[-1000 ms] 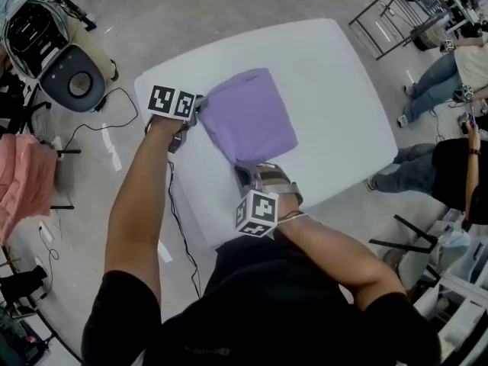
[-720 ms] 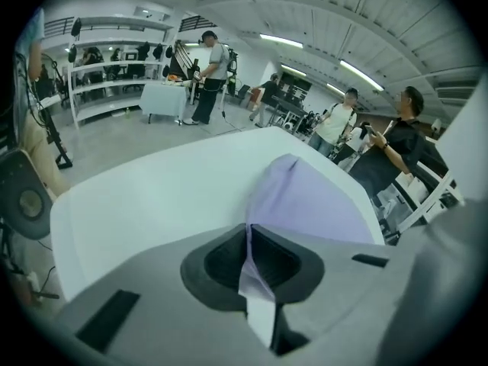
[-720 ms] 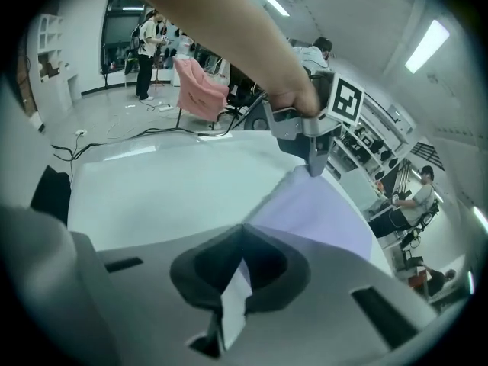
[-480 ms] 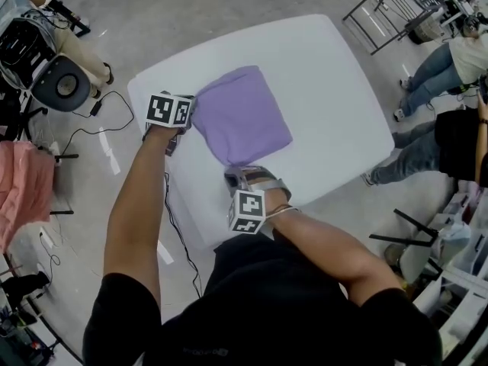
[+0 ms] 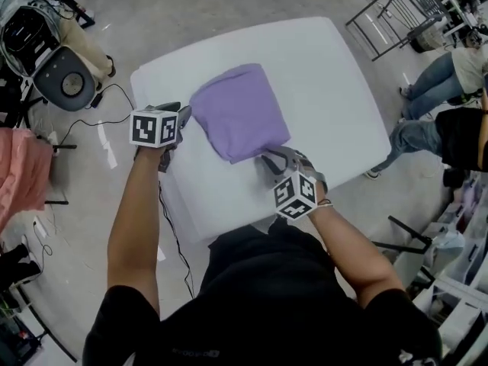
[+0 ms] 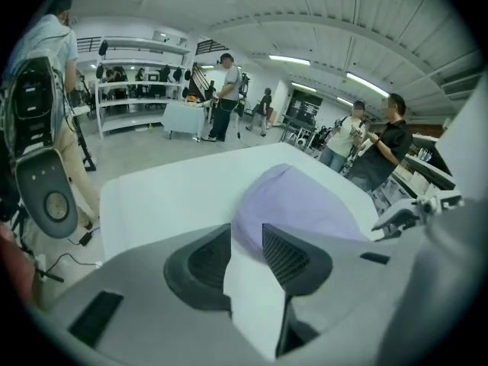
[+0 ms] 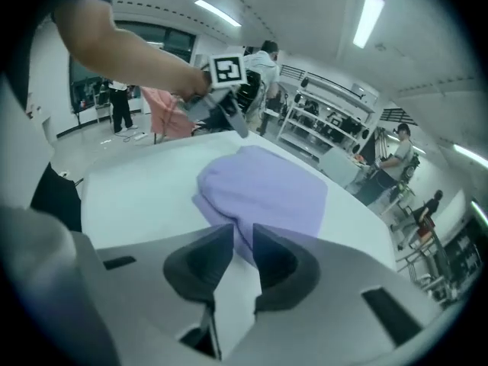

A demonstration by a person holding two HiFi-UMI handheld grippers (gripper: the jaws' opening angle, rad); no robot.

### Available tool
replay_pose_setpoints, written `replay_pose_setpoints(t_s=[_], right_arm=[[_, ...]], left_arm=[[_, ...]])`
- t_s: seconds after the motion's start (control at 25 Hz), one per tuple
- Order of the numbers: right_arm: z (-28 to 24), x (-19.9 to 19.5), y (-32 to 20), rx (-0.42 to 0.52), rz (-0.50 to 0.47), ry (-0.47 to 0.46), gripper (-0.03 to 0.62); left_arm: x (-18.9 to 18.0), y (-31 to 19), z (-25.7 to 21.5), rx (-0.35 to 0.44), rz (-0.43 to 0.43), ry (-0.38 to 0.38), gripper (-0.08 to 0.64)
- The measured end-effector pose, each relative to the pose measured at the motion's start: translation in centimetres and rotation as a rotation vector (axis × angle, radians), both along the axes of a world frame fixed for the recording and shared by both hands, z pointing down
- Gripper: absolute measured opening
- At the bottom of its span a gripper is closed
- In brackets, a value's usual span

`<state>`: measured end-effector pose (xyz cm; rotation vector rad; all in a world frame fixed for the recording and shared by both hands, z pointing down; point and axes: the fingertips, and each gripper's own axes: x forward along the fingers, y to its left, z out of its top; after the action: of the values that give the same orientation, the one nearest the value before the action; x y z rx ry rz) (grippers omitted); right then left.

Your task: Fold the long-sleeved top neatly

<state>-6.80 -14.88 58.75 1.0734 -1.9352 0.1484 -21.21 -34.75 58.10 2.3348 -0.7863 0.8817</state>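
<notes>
1. Left gripper (image 5: pixel 181 115): jaws have just been opening, now wide and empty. The folded top (image 5: pixel 239 111) lies just beyond my fingertips. A trailing jaw could catch its edge and pull the fold open.
2. Right gripper (image 5: pixel 272 158): jaws have just been opening, narrowly apart, gripping nothing. The top's corner sits just ahead. That narrow gap may snag the cloth and lift it off the table (image 5: pixel 335 90).

Centre frame: long-sleeved top (image 5: pixel 238 111), plain lilac, no print. Under it, table (image 5: pixel 328 75), plain white.

The left gripper (image 5: pixel 185 113) and right gripper (image 5: pixel 268 156) have matt grey shells. Their marker cubes (image 5: pixel 153 127) are white faces with black square blocks. In the left gripper view, pads (image 6: pixel 288 254) are black with a fine ribbed mesh.

Upper frame: floor (image 5: pixel 198 10), mottled pale grey. Left edge: cloth (image 5: pixel 19 178), salmon pink. Bottom: shirt (image 5: pixel 274 296), black. Right edge: jeans (image 5: pixel 438 78) on a bystander, faded blue. Lower left: cable (image 5: pixel 171 219), black.
</notes>
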Motion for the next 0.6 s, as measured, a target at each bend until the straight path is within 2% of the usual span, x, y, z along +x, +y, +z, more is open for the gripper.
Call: replay_pose_setpoints(t_s=[0.12,0.28,0.44,0.52,0.6], right_arm=[[1.0,5.4,-0.3,-0.006,0.104,0.031,0.111],[2.2,9.5,-0.5,-0.013,0.146,0.053,0.125],[3.3,9.8,-0.6,-0.023,0.067,0.068,0.123],[3.4,9.2,-1.2,-0.007,0.018,0.085,0.113],[3.6,8.5,-1.8,0.002,-0.024,0.1,0.107]], left_arm=[[-0.7,4.4,0.1,-0.053,-0.025,0.026,0.117],[0.5,11.8,2.0,-0.173,-0.035,0.056,0.117],[3.6,17.1,3.0,-0.291,-0.12,0.181,0.138],[4.4,17.6,3.0,-0.295,-0.18,0.228,0.143],[4.4,17.1,3.1,-0.275,-0.233,0.238,0.143]])
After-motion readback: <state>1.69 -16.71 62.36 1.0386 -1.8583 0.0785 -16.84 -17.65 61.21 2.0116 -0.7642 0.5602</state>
